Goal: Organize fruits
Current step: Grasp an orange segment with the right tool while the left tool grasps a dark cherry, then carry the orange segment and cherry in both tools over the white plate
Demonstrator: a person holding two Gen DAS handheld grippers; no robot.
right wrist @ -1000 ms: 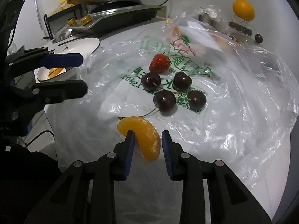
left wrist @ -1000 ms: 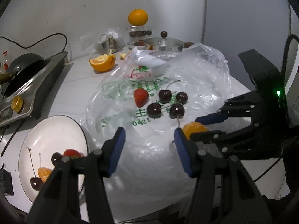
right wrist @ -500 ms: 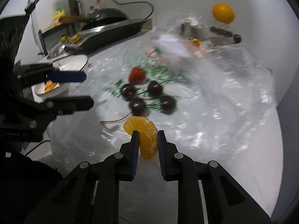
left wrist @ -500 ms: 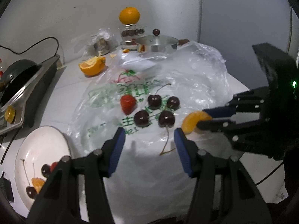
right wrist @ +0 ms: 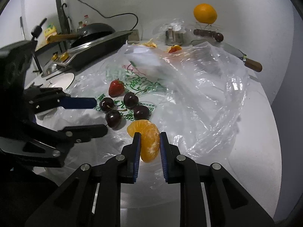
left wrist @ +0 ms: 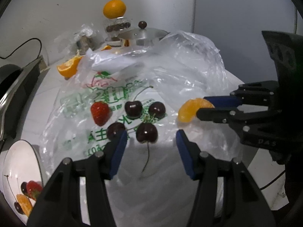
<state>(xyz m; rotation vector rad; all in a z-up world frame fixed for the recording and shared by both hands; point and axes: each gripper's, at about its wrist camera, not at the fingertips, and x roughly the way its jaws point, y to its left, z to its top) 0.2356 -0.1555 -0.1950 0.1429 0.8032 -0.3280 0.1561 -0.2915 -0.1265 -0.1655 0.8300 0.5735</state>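
We hold the segment [right wrist: 149, 140] clamped in the right tool [right wrist: 150, 147]. The two pads press its flanks near mid-length, so both curved ends stick out past the fingers. This grip suits a soft piece: the load spreads over the flat sides and does not pinch the thin tip. In the left wrist view the segment [left wrist: 191, 109] hangs clear of the bag [left wrist: 170, 71], which we judge means it is lifted and ready to carry.

The left tool [left wrist: 149, 145] stands apart and holds nothing. Its fingers straddle the near cherry [left wrist: 146, 132], whose stem trails toward the camera between them. No pad touches the fruit. We judge that this tool is lining up on the cherry while the right one carries.

The bag lies flat on the counter [right wrist: 255, 128] as a sorting sheet. On it sit four cherries and a strawberry [left wrist: 100, 112], close together, just left of the held segment. The plate [left wrist: 20, 157] lies at the lower left of the left wrist view, beside the bag's edge. It already contains a strawberry, cherries and a segment, so we take it as the destination. The held segment is well apart from the plate, with the cherry group and the left tool between them.

Expect the segment to squash if we tighten the grip.
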